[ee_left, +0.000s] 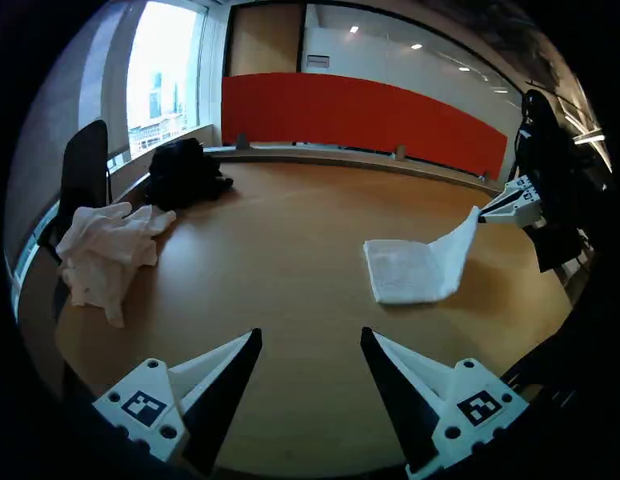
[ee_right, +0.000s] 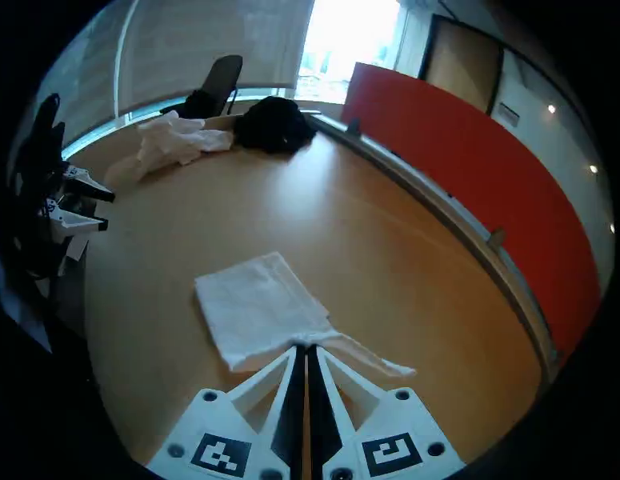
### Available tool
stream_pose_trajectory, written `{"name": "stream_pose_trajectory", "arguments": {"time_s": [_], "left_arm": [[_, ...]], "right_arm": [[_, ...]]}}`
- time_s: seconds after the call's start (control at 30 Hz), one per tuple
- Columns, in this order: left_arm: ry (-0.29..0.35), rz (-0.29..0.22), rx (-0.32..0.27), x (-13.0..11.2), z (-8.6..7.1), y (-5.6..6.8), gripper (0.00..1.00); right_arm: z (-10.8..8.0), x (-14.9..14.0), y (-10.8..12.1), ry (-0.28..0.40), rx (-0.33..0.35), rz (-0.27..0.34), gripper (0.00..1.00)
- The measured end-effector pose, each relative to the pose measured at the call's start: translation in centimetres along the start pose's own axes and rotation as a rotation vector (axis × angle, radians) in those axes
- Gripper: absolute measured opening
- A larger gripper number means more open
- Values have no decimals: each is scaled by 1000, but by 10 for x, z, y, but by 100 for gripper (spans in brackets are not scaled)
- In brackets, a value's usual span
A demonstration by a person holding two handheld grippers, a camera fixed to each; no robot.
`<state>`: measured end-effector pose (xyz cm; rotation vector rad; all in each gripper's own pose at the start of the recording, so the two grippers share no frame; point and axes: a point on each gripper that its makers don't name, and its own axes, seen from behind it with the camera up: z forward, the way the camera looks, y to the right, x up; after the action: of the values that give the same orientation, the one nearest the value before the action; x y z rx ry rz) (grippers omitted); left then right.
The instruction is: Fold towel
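Towel (ee_left: pixel 410 272) count: just one, white and soft, folded into a flat block on the right part of the smooth brown wood table (ee_left: pixel 294 216). Going from left to right in the left gripper view, there is one dark chair (ee_left: pixel 82 172) at the table's edge; then one crumpled heap of white cloths (ee_left: pixel 110 248); then one lumpy black bundle (ee_left: pixel 182 172) by the bright window (ee_left: pixel 158 80); a long red panel (ee_left: pixel 358 116) runs along the far side. Low in the middle is the left gripper (ee_left: pixel 310 332); its two pointed white and black fingers stand wide apart with only bare table between them. To the right lies the towel; one corner is lifted up and to the right like a little tent, pinched in the tips of the right gripper (ee_left: pixel 484 214).

In the right gripper view the left gripper (ee_right: pixel 110 210) is far left, fingers apart; the towel (ee_right: pixel 254 308) is a rectangle, its long sides running from far away toward the camera; the right gripper (ee_right: pixel 306 352) has its fingers pressed together on the near corner, and a thin flap sticks out to the right.
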<state>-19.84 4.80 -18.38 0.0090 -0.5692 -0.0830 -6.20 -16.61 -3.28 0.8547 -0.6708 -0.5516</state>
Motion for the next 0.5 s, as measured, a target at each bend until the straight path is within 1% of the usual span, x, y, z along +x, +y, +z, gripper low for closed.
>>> {"name": "stream_pose_trajectory", "arguments": {"time_s": [0.1, 0.27, 0.37, 0.5], "left_arm": [[0, -9, 6, -2, -2, -2, 92], [-1, -19, 15, -4, -6, -4, 92], [-2, -23, 22, -6, -8, -6, 92], [-2, -32, 33, -7, -12, -9, 92]], "right_arm": [[6, 14, -8, 11, 22, -30, 2], [18, 26, -21, 12, 60, -69, 2], [28, 32, -31, 10, 90, -86, 2], [48, 39, -52, 4, 143, -110, 2]]}}
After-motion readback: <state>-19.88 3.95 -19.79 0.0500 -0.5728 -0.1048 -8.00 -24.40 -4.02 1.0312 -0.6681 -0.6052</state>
